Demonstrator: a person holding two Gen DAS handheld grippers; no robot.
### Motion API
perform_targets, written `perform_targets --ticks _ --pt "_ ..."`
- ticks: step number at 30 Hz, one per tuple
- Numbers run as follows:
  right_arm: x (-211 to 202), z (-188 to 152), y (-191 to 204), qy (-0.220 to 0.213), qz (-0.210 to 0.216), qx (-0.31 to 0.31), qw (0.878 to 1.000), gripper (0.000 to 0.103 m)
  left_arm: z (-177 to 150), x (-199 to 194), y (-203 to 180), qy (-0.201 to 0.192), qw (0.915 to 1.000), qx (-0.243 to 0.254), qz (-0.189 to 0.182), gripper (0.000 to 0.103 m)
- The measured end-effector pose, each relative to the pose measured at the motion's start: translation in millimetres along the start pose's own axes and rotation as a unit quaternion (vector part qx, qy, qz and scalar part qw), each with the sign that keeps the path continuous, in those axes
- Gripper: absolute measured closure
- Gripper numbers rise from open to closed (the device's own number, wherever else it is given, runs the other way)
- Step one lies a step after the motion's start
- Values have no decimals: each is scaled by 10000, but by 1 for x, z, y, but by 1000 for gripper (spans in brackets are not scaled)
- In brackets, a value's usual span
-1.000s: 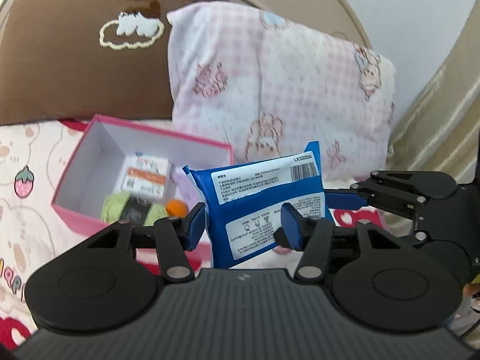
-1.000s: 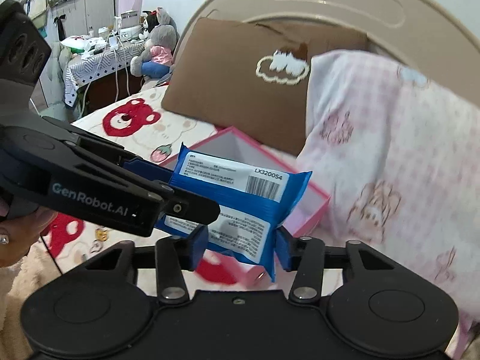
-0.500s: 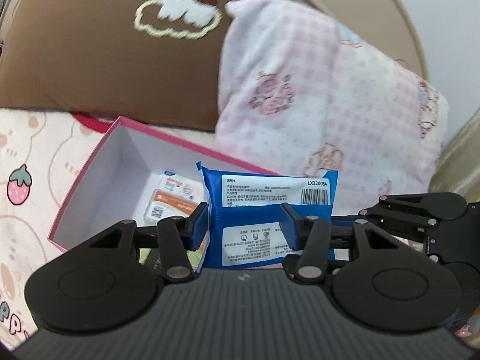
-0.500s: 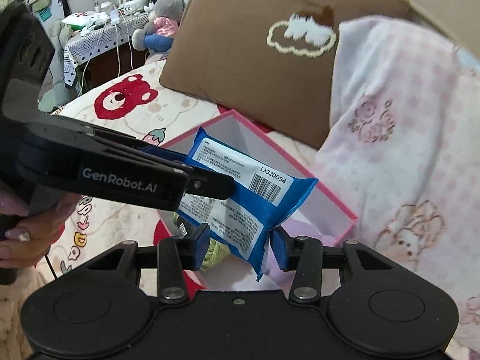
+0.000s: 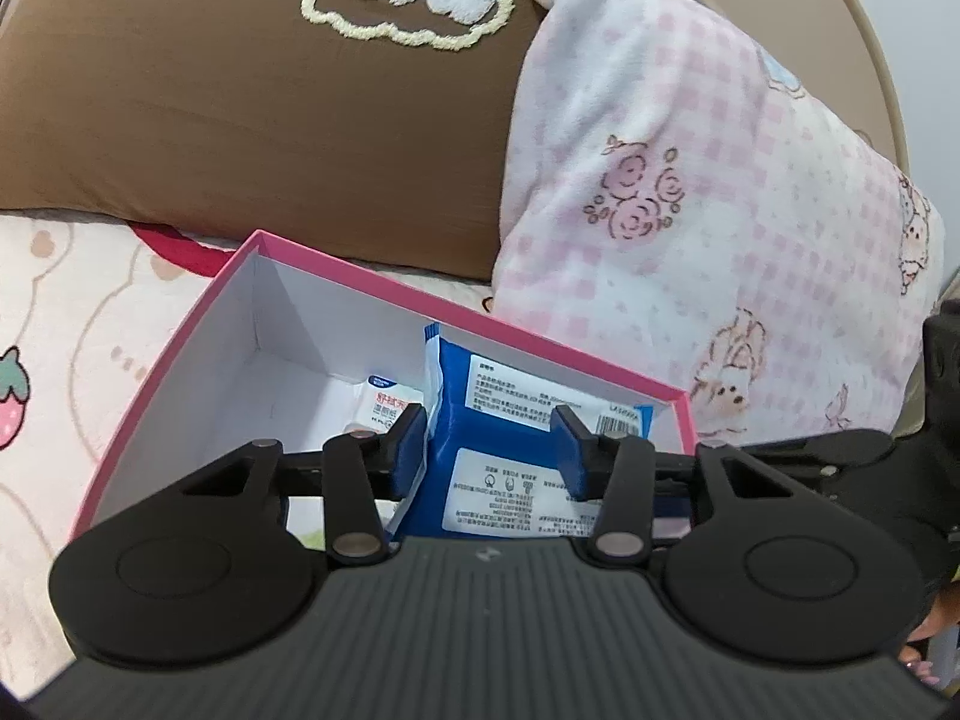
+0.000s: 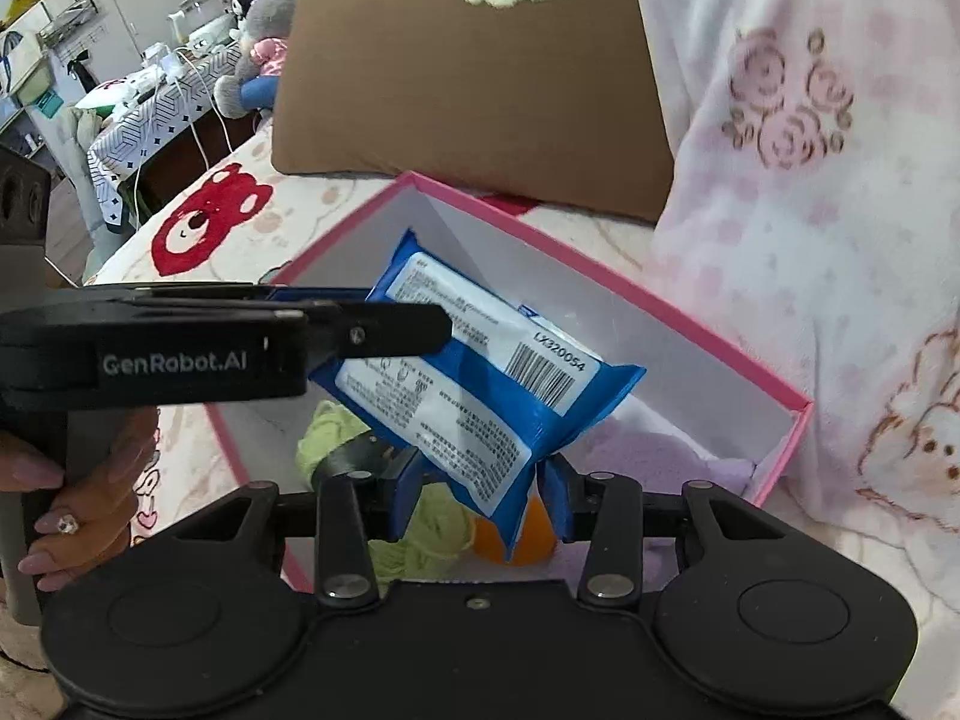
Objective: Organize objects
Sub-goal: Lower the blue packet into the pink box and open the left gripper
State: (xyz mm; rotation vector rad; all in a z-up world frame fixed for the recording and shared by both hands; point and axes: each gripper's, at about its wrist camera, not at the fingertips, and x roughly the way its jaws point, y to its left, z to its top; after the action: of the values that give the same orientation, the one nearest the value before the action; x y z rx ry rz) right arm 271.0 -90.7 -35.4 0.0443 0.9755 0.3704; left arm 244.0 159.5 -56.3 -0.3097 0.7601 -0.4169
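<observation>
A: Where's the blue pack (image 6: 480,384) vs. the box?

B: It's held just above the pink box (image 5: 180,324), over the right part, tilted. Its long side runs from far-left to near-right in the right wrist view. Green yarn (image 6: 324,426) and an orange thing (image 6: 528,534) are seen under it.

A: Left gripper (image 5: 489,444)?

B: Its jaws are closing, with the pack's left half between the pads.

A: Right gripper (image 6: 480,486)?

B: Closing too, and the pack's near corner is pinched there. Both are about as near.

A: So next?

B: Prob. the pack must be lowered flat and let go. The right wall is close, so a snag could happen.
</observation>
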Motion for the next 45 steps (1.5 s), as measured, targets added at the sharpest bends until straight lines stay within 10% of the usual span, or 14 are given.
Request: perform_targets --ticks 34,45 --pt "63 0 -34 -12 -254 361 9990 70 -12 59 37 1277 9891 -489 544 51" --pt "60 -2 -35 -106 -154 706 9973 73 -14 61 38 968 9897 -644 833 73"
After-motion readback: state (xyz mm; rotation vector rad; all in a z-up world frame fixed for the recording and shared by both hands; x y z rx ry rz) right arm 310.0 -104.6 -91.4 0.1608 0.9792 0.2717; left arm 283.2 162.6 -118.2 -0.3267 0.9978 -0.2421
